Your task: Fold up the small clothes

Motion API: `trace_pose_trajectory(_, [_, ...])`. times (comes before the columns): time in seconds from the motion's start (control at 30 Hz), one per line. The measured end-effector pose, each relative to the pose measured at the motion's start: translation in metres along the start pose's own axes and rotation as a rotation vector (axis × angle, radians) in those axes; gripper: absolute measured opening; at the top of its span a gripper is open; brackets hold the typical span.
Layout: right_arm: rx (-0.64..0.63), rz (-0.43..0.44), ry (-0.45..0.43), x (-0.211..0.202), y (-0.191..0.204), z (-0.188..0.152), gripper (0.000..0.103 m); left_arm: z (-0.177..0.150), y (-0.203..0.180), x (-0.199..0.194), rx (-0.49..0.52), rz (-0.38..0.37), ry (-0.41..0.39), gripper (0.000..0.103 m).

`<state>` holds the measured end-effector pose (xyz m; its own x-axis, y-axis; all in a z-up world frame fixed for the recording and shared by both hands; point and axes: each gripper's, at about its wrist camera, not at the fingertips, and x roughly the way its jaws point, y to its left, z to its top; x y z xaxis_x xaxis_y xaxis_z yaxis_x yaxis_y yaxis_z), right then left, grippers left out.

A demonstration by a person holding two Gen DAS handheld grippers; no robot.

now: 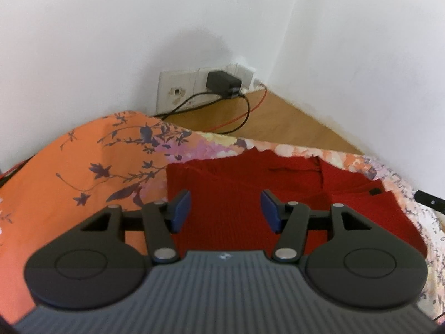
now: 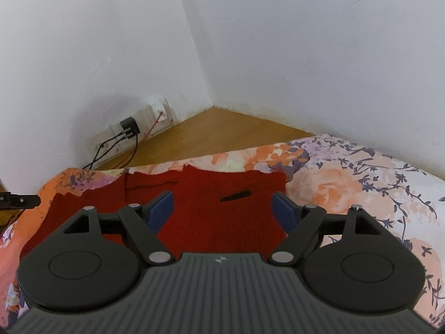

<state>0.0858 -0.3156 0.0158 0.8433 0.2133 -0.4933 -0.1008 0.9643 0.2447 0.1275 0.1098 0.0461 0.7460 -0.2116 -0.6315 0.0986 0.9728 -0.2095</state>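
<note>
On the floral bedsheet (image 1: 69, 167), red knit garment (image 1: 236, 194) at 12 o'clock (flat); left gripper (image 1: 225, 208) and right gripper (image 2: 222, 211) gape, holding nothing.

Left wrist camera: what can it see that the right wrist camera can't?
Only the left wrist view shows the plain orange part of the bedsheet with dark twigs, and the left tongs, open above the red sweater.

Only the right wrist view shows the pale, rose-patterned part of the bedsheet and the right tongs, open too.

Both show the red sweater lying flat, the wooden floor, white walls and the black charger plugged into the wall sockets.
</note>
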Motion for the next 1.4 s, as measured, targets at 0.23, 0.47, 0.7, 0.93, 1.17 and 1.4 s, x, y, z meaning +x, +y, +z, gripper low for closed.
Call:
trace_pose_trajectory(0.23, [0.044, -0.013, 0.032, 0.018, -0.026, -0.002, 0.084, -0.007, 0.011, 0.029, 0.009, 0.105, 0.018, 0.058])
trace_pose_trajectory(0.47, [0.054, 0.007, 0.080, 0.041, -0.036, -0.006, 0.084, -0.010, 0.022, 0.048, -0.067, 0.047, 0.051, 0.058])
trace_pose_trajectory(0.7, [0.012, 0.078, 0.105, 0.056, -0.026, -0.007, 0.084, -0.010, 0.009, 0.040, -0.051, -0.010, 0.019, 0.056])
trace_pose_trajectory(0.93, [-0.023, 0.108, 0.094, 0.054, -0.017, -0.009, 0.083, -0.014, 0.001, 0.044, -0.005, -0.018, 0.024, 0.053])
trace_pose_trajectory(1.17, [0.063, 0.010, 0.092, 0.057, -0.043, -0.009, 0.082, -0.017, 0.011, 0.052, -0.048, 0.029, 0.035, 0.053])
trace_pose_trajectory(1.4, [0.028, 0.160, 0.101, 0.055, -0.031, -0.012, 0.065, -0.018, 0.015, 0.057, -0.083, 0.030, 0.046, 0.053])
